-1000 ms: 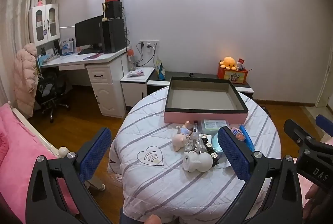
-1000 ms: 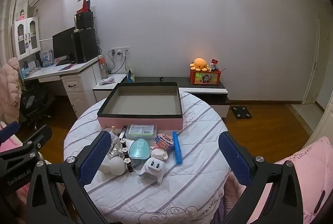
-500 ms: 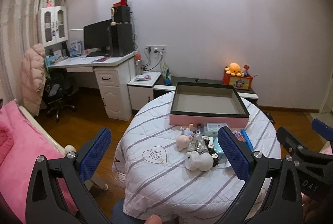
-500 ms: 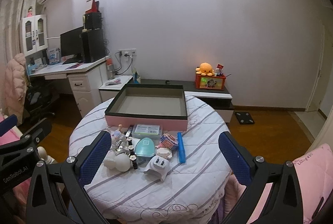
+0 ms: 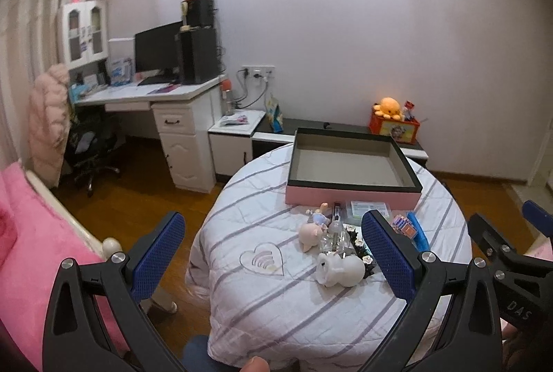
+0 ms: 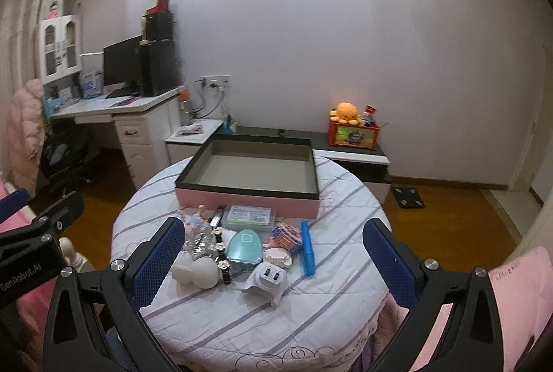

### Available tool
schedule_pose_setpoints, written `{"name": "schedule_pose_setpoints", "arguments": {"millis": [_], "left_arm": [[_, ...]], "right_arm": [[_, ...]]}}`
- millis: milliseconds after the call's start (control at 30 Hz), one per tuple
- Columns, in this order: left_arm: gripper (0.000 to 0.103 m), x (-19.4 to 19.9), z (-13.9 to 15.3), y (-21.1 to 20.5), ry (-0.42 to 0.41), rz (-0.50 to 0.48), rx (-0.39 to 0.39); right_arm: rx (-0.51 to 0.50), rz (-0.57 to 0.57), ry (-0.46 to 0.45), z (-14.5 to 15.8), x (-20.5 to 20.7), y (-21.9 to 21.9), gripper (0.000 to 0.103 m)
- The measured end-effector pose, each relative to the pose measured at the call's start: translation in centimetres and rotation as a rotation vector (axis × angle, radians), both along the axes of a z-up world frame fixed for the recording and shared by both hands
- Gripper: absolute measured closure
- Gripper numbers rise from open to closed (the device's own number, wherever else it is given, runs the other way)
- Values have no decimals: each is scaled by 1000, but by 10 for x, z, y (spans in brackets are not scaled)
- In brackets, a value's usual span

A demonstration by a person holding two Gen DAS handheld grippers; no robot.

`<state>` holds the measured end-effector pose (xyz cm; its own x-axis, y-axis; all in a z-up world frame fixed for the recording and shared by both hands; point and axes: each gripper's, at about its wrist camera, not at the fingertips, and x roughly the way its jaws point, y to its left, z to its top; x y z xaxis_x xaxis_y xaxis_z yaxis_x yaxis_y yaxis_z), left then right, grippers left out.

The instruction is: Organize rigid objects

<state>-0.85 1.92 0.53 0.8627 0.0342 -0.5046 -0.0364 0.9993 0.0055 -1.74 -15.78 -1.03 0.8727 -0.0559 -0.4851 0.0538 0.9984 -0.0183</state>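
both wide-spread claws above round striped table, rectangular pink box.

There was one box, one charger, one blue stick, one teal case, and two figurines.

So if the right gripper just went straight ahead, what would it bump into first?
Probably the white charger, the nearest thing between its open fingers, or the teal case just behind it. The right gripper looks raised above the table, so depth is hard to judge.
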Motion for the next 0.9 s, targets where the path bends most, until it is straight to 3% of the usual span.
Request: {"name": "schedule_pose_setpoints", "arguments": {"millis": [333, 900], "left_arm": [[0, 15, -5, 0, -1, -81, 0], [0, 27, -20, 5, 23, -17, -39]], "right_arm": [[-7, -109, 31, -4, 5, -10, 0], [-39, -26, 65, -9, 29, 5, 0]]}}
